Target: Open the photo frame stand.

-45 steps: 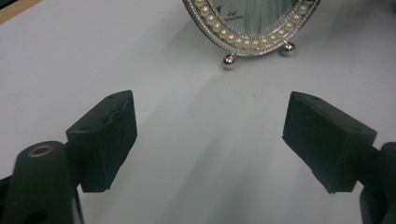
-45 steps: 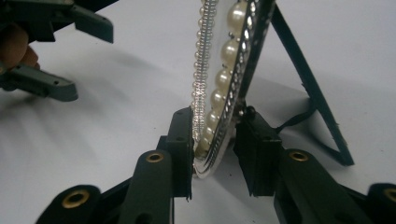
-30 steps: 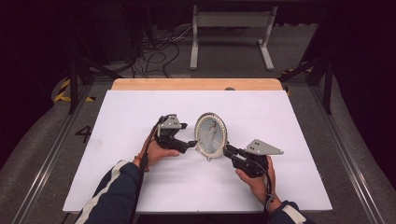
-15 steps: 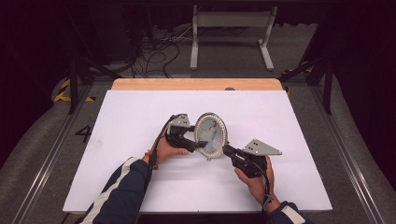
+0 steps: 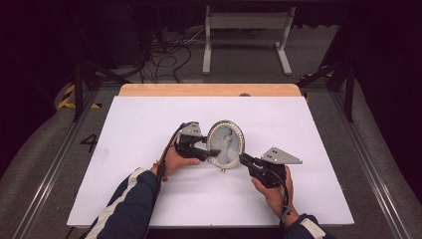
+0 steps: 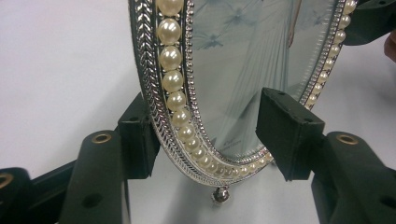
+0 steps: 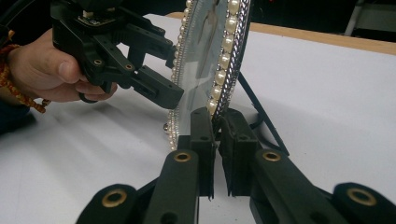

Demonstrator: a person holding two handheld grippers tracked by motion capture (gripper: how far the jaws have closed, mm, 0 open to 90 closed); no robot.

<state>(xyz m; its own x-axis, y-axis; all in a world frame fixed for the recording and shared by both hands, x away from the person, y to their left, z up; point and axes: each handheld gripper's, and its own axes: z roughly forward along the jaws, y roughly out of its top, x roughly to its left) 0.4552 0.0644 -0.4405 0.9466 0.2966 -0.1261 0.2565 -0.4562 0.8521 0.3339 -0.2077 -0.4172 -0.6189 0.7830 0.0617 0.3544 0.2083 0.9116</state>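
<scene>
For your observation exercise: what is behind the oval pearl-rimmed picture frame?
Behind the picture frame a thin dark prop leg slants down to the white table. The frame's back face is hidden.

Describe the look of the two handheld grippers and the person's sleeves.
Both grippers, left and right, are black, with blocky jaws and brass-coloured rivets. Each carries a grey three-cornered plate on top and trails a black cable. The sleeves are dark navy with a white stripe. A beaded bracelet shows at the left wrist.
</scene>
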